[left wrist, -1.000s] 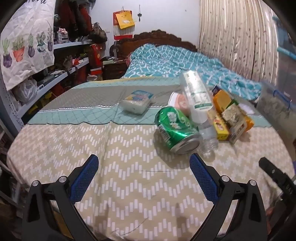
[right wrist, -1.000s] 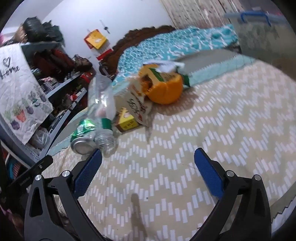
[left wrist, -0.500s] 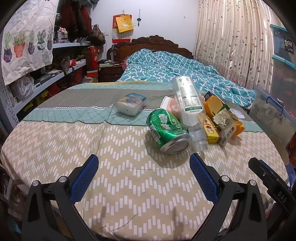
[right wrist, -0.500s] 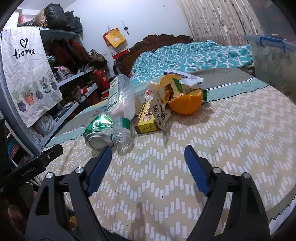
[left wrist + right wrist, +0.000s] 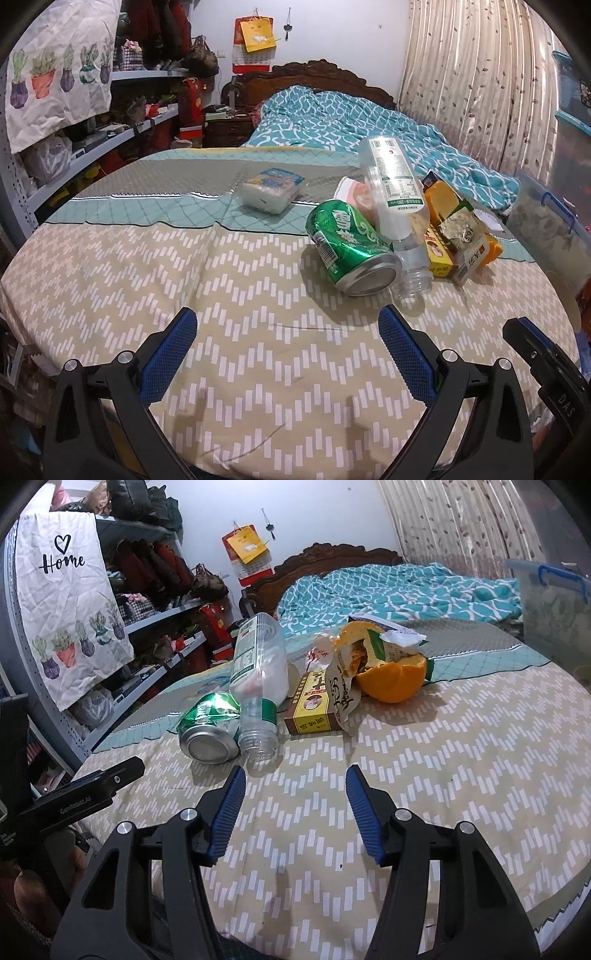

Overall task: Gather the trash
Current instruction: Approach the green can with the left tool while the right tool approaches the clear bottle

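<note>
I hold left gripper (image 5: 286, 341) wide, empty, lower frame | right gripper (image 5: 295, 797) half-narrowed, just been closing on nothing, sizing for clear bottle (image 5: 258, 675) leaning on green can (image 5: 208, 725), centre-left

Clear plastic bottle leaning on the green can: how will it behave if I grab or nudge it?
The clear plastic bottle looks empty and uncapped, so probably light and apt to crumple under a firm squeeze. It lies tilted, mouth on the cloth, body propped on the green can, so a nudge may roll either one. Its smooth wall could slip.
</note>
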